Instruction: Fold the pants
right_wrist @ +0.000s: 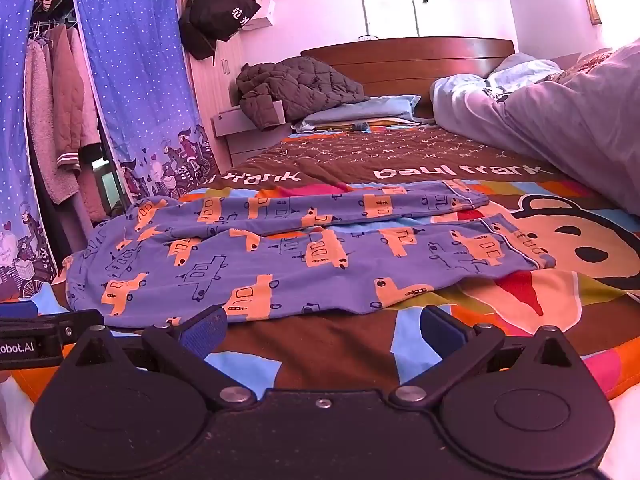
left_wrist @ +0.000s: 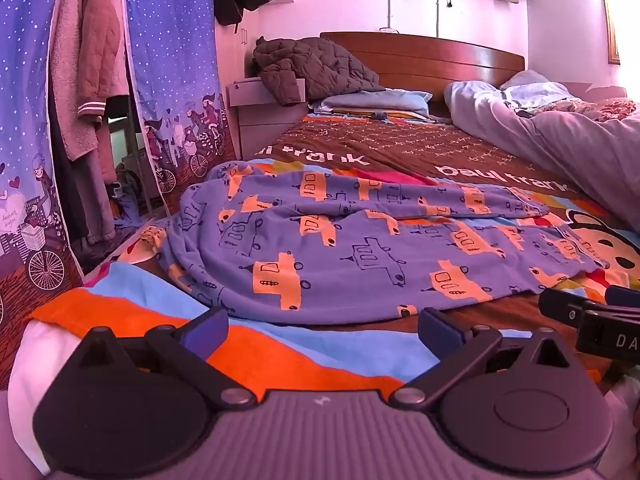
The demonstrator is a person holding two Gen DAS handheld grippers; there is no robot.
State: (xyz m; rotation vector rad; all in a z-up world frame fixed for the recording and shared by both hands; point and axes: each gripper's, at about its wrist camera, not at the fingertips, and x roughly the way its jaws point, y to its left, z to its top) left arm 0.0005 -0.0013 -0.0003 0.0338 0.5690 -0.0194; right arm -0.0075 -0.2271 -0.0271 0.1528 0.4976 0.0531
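Blue pants with an orange car print lie spread flat on the bed, waist at the left, two legs running to the right. They also show in the right wrist view. My left gripper is open and empty, low over the bedspread just in front of the waist end. My right gripper is open and empty, just in front of the near leg. The right gripper's fingers show at the right edge of the left view; the left gripper shows at the left edge of the right view.
The colourful bedspread covers the bed. A grey duvet is bunched at the far right, a brown jacket and pillows lie by the wooden headboard. A wardrobe with blue curtains and hanging clothes stands left.
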